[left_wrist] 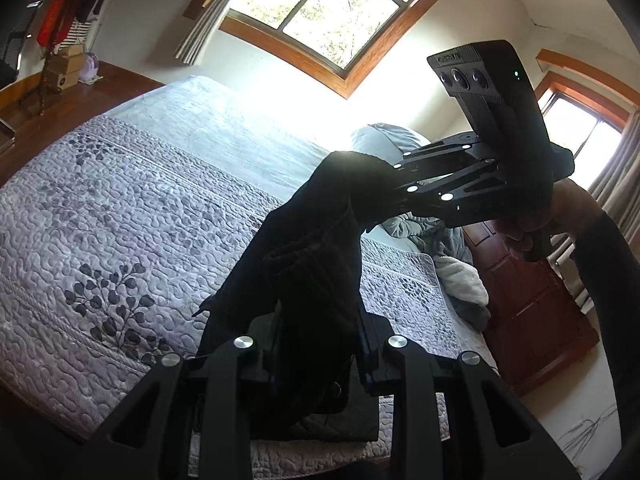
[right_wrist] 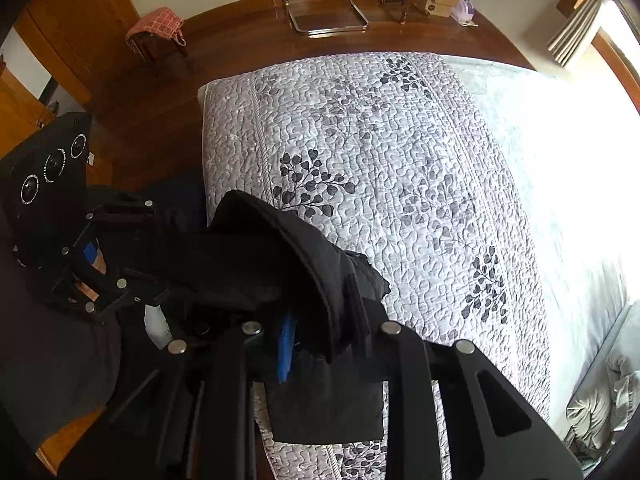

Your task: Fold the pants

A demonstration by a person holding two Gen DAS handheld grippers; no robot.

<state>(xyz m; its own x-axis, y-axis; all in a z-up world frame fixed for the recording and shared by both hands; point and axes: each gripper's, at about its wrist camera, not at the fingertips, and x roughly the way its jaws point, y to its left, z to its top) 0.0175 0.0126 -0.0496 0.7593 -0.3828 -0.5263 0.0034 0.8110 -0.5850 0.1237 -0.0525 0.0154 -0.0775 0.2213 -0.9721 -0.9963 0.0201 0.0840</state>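
Above the quilted bed (left_wrist: 120,208), at the left of your reach, your left gripper (left_wrist: 320,344) is clamped on a thick bunch of the black pants (left_wrist: 304,248), its jaws nearly together around the cloth. The pants stretch from there across to your right gripper (left_wrist: 394,184), which pinches the other end of the same bunch, so the fabric hangs between the two tools, lifted clear of the quilt. From the right wrist view the right gripper (right_wrist: 316,336) bites a folded edge, and a loose part of the cloth drops below it over the bed's near edge.
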